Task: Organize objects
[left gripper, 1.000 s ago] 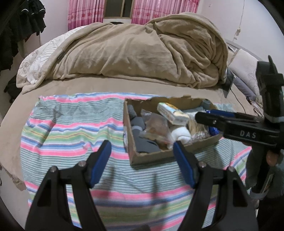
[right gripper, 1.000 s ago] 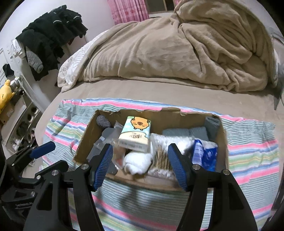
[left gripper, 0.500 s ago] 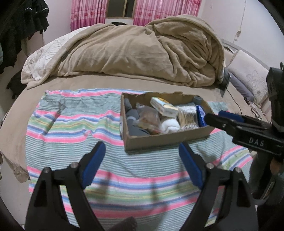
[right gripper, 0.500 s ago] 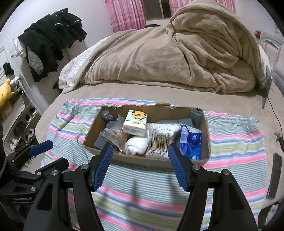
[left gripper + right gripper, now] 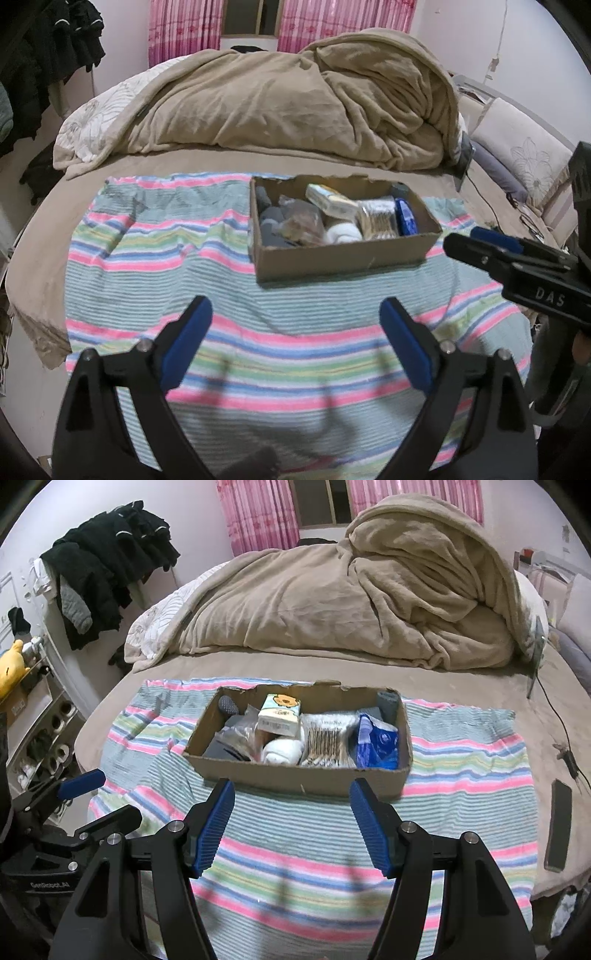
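A shallow cardboard box (image 5: 295, 775) (image 5: 343, 256) sits on a striped towel (image 5: 461, 775) (image 5: 155, 258) on the bed. It holds a tissue pack with a bear print (image 5: 279, 715), a white roll (image 5: 282, 750), a bag of cotton swabs (image 5: 327, 740), a blue packet (image 5: 378, 743) and dark grey items (image 5: 221, 747). My left gripper (image 5: 295, 343) is open and empty, well in front of the box. My right gripper (image 5: 291, 827) is open and empty, just in front of the box's near wall.
A rumpled tan blanket (image 5: 351, 602) fills the far half of the bed. A black phone (image 5: 558, 825) and a cable (image 5: 565, 753) lie at the right bed edge. Dark clothes (image 5: 107, 568) hang at the left above shelves (image 5: 40, 734). Pillows (image 5: 517, 162) lie at right.
Both grippers have pulled back from the box, which now looks smaller and farther away. Both stay open and empty.
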Tool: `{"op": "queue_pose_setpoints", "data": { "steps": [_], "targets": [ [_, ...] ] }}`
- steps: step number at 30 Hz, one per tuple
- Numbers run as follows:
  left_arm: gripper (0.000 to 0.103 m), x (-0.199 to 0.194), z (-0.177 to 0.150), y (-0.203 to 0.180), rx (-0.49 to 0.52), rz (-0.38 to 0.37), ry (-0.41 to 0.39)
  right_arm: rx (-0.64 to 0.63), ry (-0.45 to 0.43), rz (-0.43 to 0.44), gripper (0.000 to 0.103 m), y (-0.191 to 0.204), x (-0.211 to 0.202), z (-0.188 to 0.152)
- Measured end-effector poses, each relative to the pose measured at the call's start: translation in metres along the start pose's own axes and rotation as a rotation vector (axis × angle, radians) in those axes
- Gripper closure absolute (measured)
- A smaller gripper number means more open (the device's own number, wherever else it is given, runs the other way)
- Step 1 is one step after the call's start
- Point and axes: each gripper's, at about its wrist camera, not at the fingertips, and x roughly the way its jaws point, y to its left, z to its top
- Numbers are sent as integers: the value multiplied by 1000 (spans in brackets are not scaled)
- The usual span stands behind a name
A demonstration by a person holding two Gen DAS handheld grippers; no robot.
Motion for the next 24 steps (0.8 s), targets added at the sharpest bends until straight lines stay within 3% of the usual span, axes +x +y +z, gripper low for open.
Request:
{"op": "queue_pose_setpoints", "data": {
  "steps": [24],
  "targets": [
    [7,-64,-51,-22,40,-23,-29,-16,-10,-11,32,31,-60,-68]
  ]
}}
